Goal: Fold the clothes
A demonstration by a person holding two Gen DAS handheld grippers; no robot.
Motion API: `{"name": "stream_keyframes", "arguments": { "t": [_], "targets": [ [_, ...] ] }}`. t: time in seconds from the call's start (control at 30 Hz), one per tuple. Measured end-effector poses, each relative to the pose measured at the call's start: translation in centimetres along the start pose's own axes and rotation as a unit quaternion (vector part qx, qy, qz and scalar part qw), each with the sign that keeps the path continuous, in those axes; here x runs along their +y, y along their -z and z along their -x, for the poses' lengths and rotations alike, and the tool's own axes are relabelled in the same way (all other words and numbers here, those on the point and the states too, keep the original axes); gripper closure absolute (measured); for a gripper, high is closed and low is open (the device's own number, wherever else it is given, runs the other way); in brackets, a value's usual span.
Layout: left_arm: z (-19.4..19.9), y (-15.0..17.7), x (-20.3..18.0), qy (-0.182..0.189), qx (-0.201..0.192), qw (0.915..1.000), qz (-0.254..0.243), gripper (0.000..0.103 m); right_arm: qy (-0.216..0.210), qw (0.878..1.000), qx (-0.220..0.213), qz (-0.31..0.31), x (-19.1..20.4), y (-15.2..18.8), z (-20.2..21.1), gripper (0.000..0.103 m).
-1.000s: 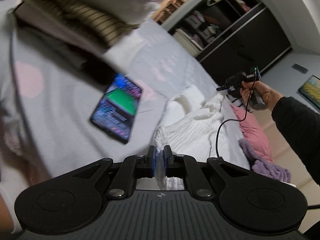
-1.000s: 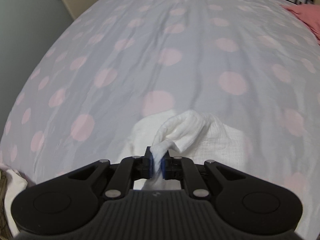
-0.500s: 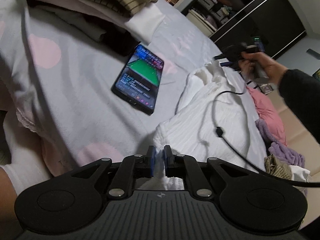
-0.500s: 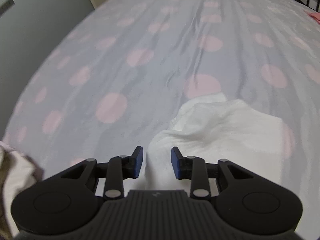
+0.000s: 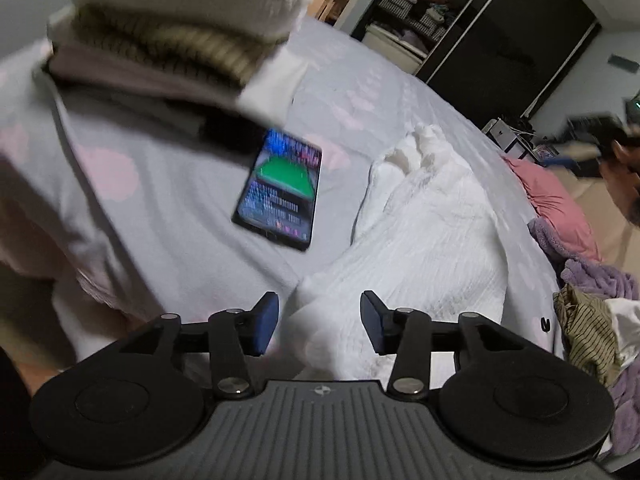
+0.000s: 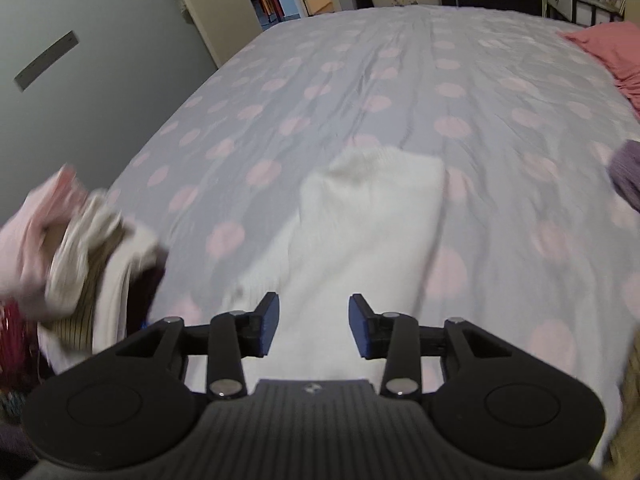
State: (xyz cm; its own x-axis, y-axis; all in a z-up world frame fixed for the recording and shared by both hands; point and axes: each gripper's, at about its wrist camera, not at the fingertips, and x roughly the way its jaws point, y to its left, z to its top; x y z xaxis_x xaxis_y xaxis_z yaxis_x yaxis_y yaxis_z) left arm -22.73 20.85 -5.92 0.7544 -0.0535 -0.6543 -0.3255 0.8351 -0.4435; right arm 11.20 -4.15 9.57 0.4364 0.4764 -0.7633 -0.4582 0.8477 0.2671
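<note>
A white crinkled garment [image 5: 432,240] lies stretched out on the polka-dot bed sheet [image 5: 168,240]. My left gripper [image 5: 319,322] is open over its near end, with the cloth lying loose between the blue pads. In the right wrist view the same white garment [image 6: 368,216] runs away from me on the sheet [image 6: 400,80]. My right gripper [image 6: 313,324] stands open just above its near end and holds nothing.
A lit phone [image 5: 282,190] lies on the sheet left of the garment. A stack of folded clothes [image 5: 180,36] sits beyond it, seen also as the stack [image 6: 80,248]. Pink cloth [image 5: 556,204], purple and striped clothes [image 5: 592,312] pile at the right edge. A hand [image 5: 624,176] shows far right.
My left gripper opened and let go of the white garment. My right gripper, which opened half a second ago, has pulled back and up; the garment now lies flat.
</note>
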Motion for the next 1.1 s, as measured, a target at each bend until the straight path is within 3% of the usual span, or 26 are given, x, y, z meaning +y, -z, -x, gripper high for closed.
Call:
{"name": "stream_keyframes", "arguments": {
  "t": [0.03,0.13,0.3,0.43,0.5,0.53,0.6,0.73,0.93,1.03,1.07,1.1],
  "targets": [
    [-0.5,-0.9,-0.8,0.008,0.001,0.9998,-0.017,0.059,0.001,1.000,-0.001,0.005,0.0,1.9,1.2,0.059],
    [-2.0,-3.5,-3.4,0.031,0.004,0.9971,-0.070,0.043,-0.004,1.000,0.001,0.019,-0.1,7.5,3.7,0.059],
    [-4.5,-7.8,-7.6,0.069,0.008,0.9853,-0.156,0.043,-0.022,0.999,-0.019,-0.033,-1.7,16.5,6.6,0.058],
    [-7.7,-11.4,-10.8,0.092,0.005,0.9731,-0.211,0.045,-0.007,0.995,-0.037,-0.097,-2.3,21.8,6.9,0.058],
    [-11.1,-13.2,-12.0,0.097,0.003,0.9718,-0.215,0.053,-0.001,0.992,-0.053,-0.113,-2.1,23.4,6.8,0.058],
    [-12.8,-14.1,-12.5,0.101,0.006,0.9714,-0.215,0.066,0.002,0.991,-0.060,-0.121,-2.1,24.1,6.6,0.058],
    [-15.9,-15.3,-13.3,0.096,0.019,0.9695,-0.224,0.082,0.008,0.990,-0.066,-0.127,-1.7,25.0,5.9,0.058],
    [-20.5,-16.5,-15.0,0.071,0.027,0.9641,-0.254,0.082,0.006,0.987,-0.064,-0.144,-1.3,26.7,3.8,0.058],
    [-25.7,-16.6,-14.9,0.046,0.082,0.9646,-0.247,0.076,-0.022,0.987,-0.038,-0.154,-0.5,28.2,0.2,0.058],
    [-26.8,-16.8,-14.3,0.059,0.092,0.9672,-0.229,0.075,-0.025,0.989,-0.031,-0.145,-0.4,28.5,-0.4,0.058],
    [-26.8,-16.9,-14.1,0.071,0.090,0.9677,-0.224,0.095,-0.028,0.988,-0.030,-0.150,-0.6,28.5,-0.6,0.058],
    [-26.4,-17.0,-13.8,0.076,0.074,0.9696,-0.221,0.103,-0.030,0.987,-0.030,-0.156,-0.8,28.7,-0.7,0.058]
  ]
}}
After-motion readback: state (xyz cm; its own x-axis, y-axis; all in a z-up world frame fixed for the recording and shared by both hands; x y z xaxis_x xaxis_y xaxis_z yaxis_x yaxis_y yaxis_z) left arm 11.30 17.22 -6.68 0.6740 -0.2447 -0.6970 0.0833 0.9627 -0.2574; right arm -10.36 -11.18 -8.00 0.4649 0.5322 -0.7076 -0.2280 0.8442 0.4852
